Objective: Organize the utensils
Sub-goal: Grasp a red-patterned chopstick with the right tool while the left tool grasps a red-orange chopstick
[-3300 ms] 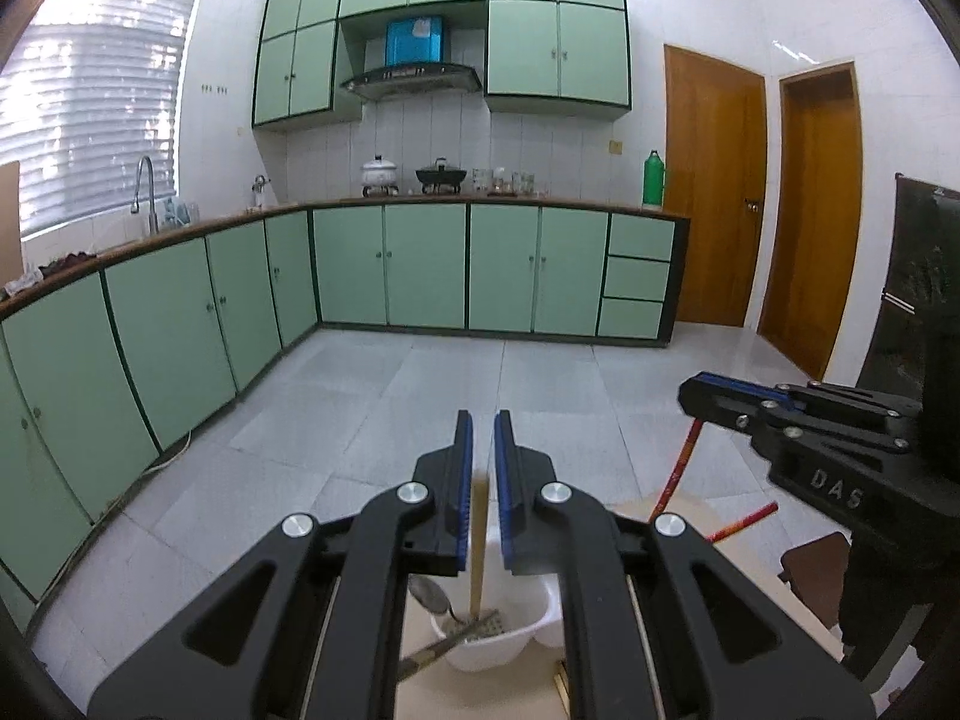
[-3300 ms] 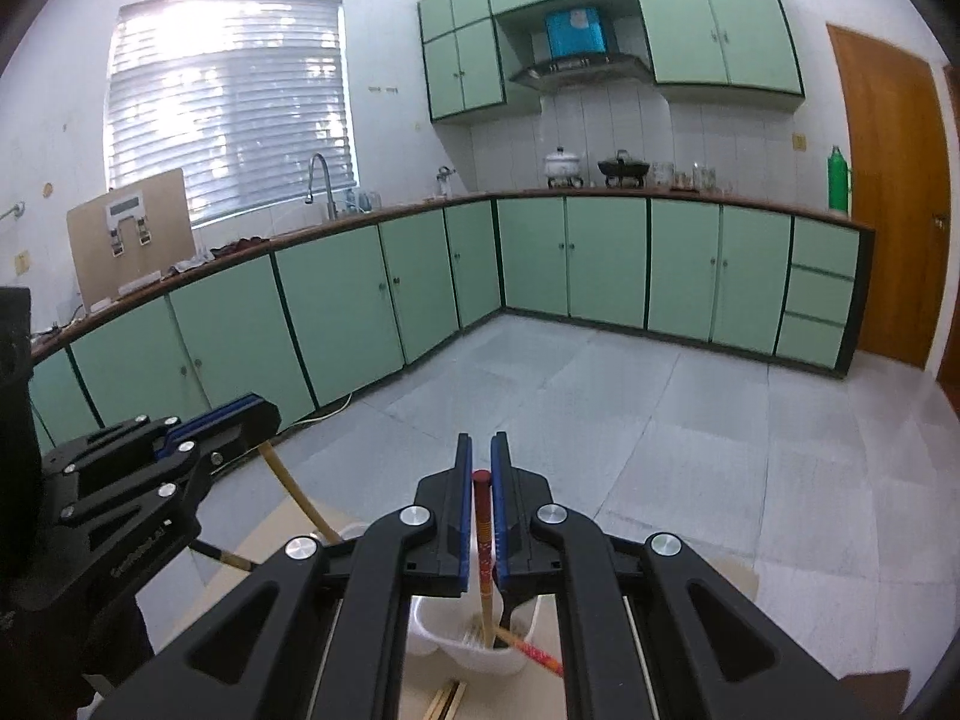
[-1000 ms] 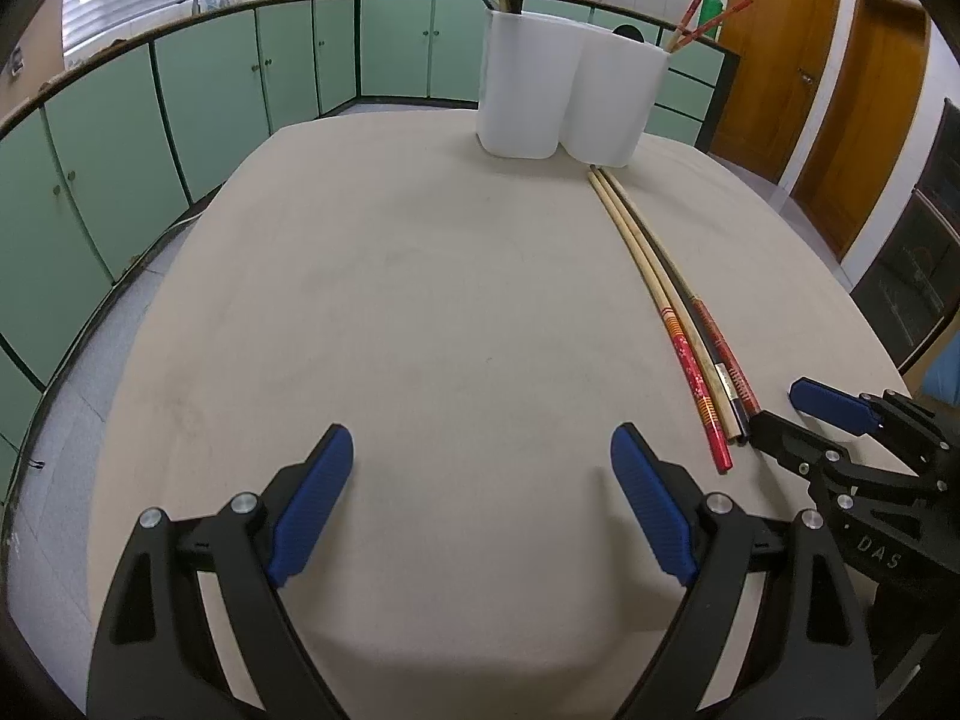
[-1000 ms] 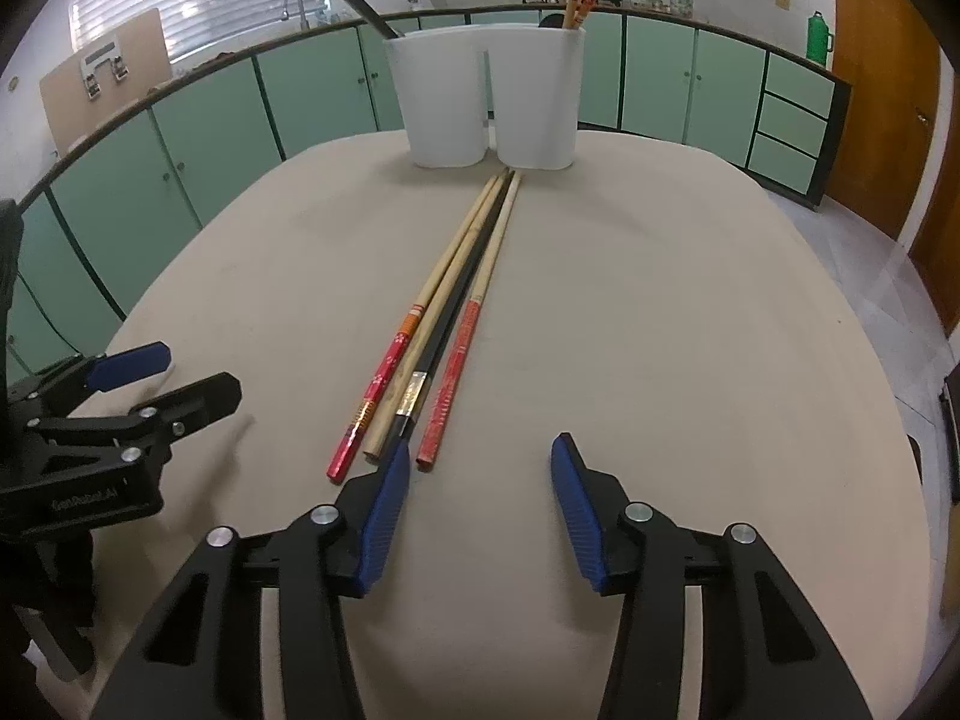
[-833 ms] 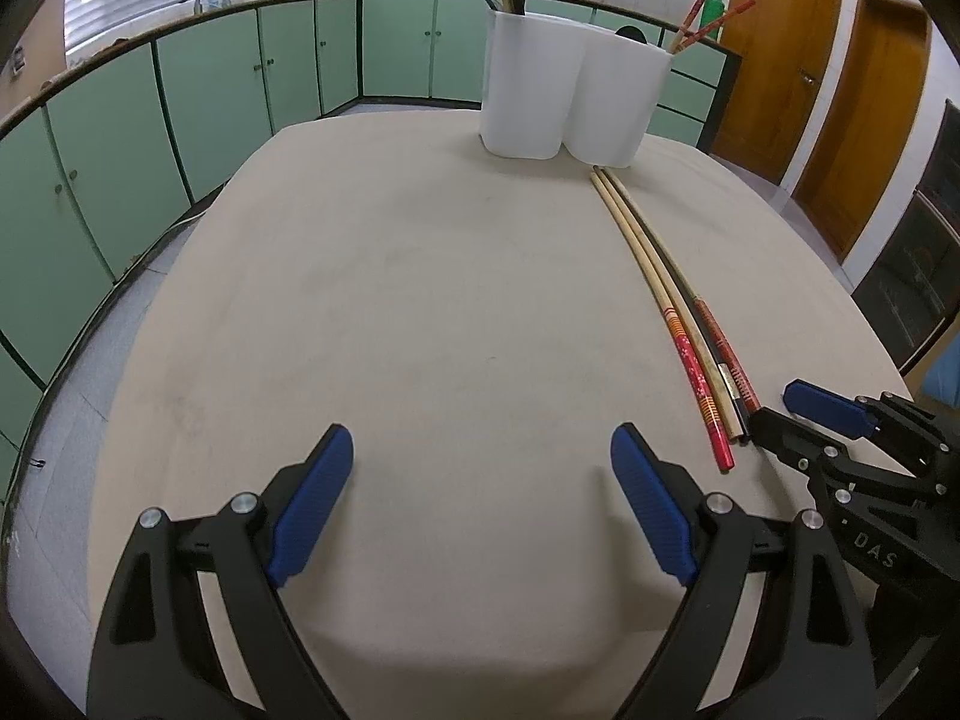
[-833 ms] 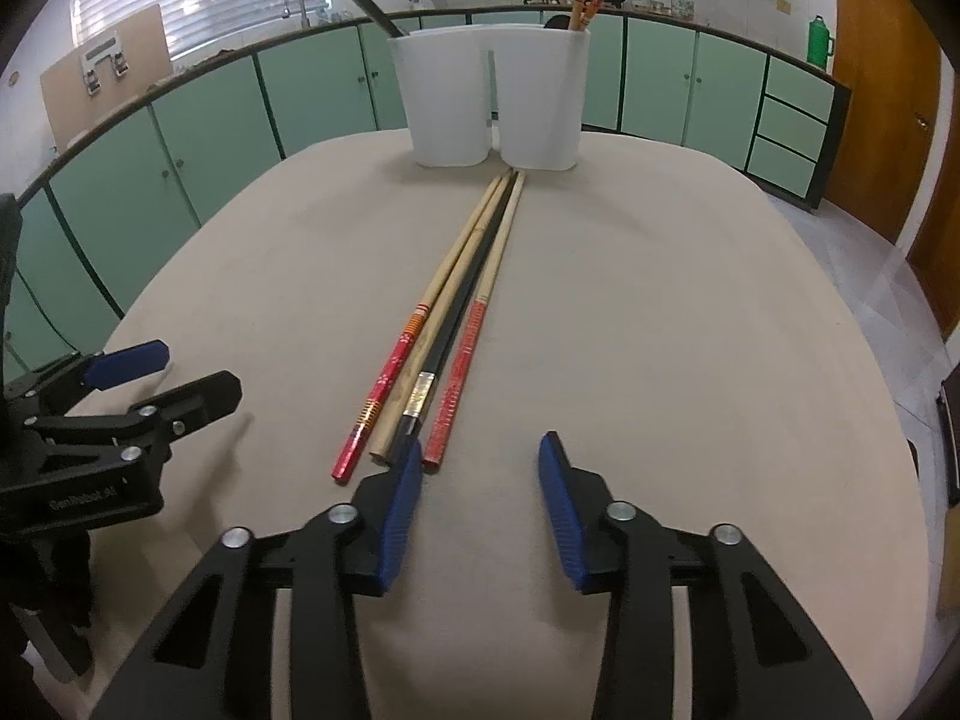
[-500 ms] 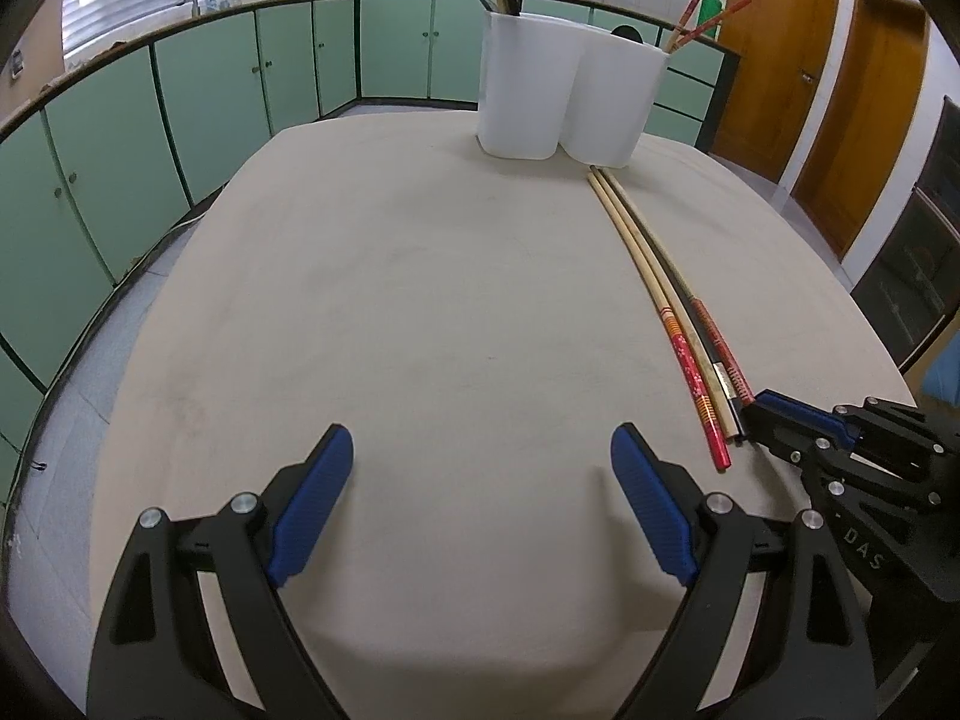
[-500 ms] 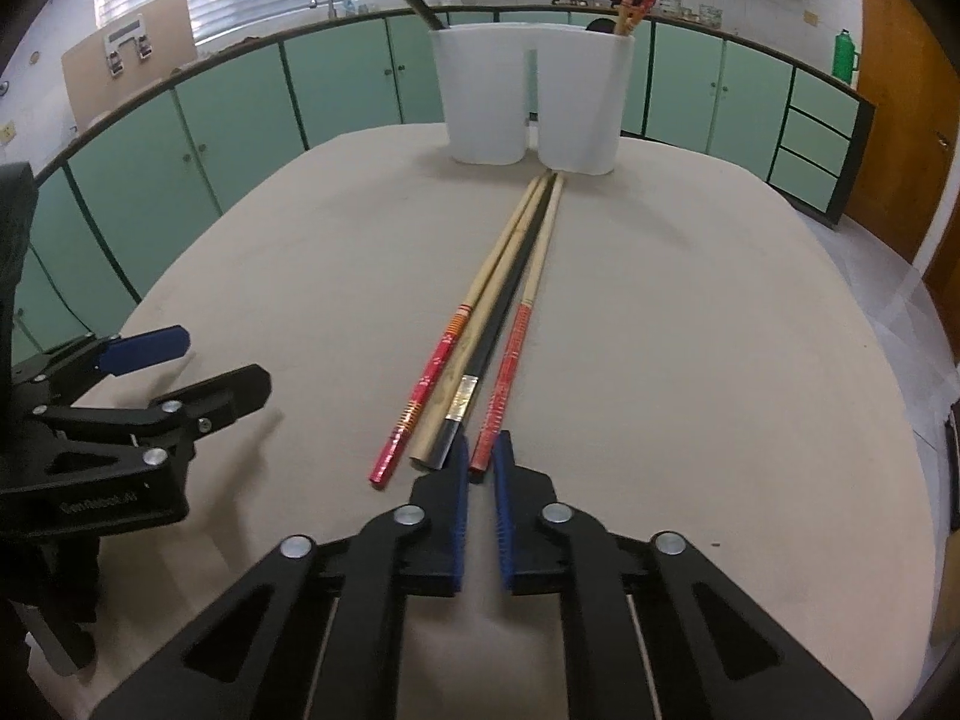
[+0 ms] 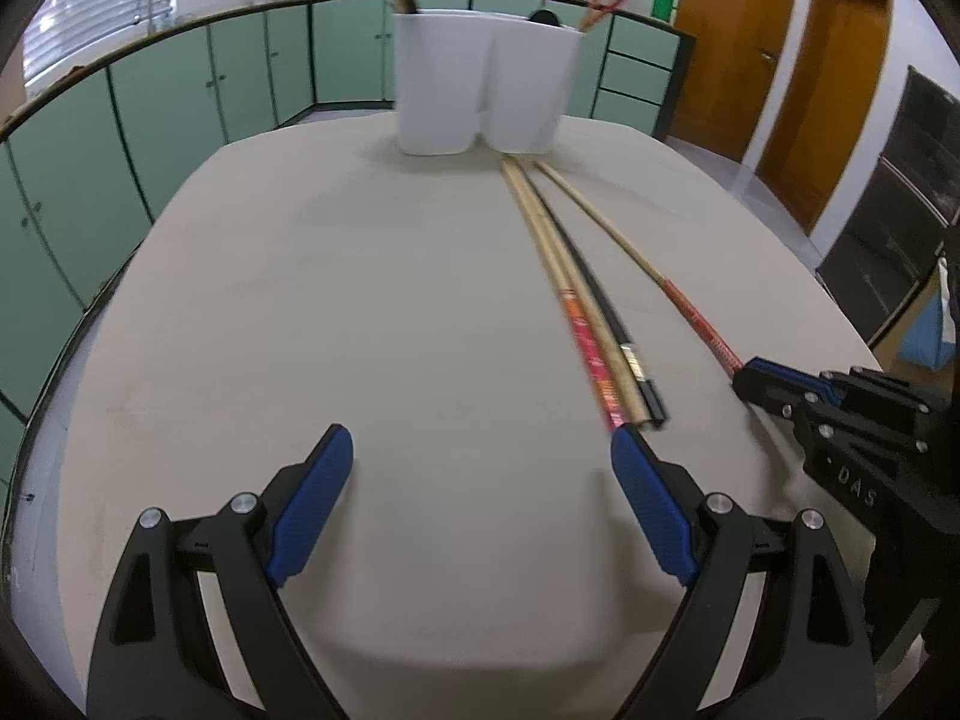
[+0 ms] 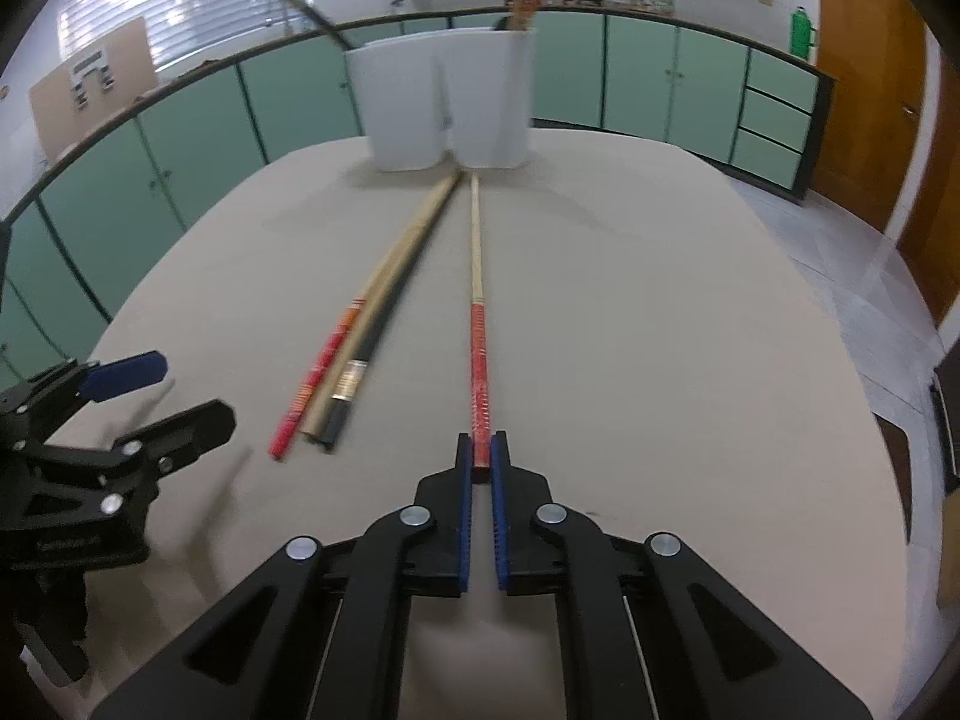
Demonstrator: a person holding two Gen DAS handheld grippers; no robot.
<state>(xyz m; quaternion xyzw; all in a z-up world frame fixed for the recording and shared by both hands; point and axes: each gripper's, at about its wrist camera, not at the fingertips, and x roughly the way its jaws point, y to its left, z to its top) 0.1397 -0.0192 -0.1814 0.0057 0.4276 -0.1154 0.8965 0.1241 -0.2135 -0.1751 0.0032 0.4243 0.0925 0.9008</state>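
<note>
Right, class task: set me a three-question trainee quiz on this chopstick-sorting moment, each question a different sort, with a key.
1. True or false: the left gripper is open and empty.
2. Which chopstick is the right gripper shut on? A) black chopstick B) red-handled chopstick C) plain bamboo chopstick
3. How many chopsticks lie loose together beside it?

Key: 1 true; 2 B; 3 three, pointing toward the white holder.

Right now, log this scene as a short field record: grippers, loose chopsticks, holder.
right gripper: shut on the red-handled chopstick, at its red end
left gripper: open, holding nothing, above the table
loose chopsticks: three lying side by side, left of the gripped one, tips toward the holder
holder: white, two compartments, upright at the far edge, utensils already in both
</note>
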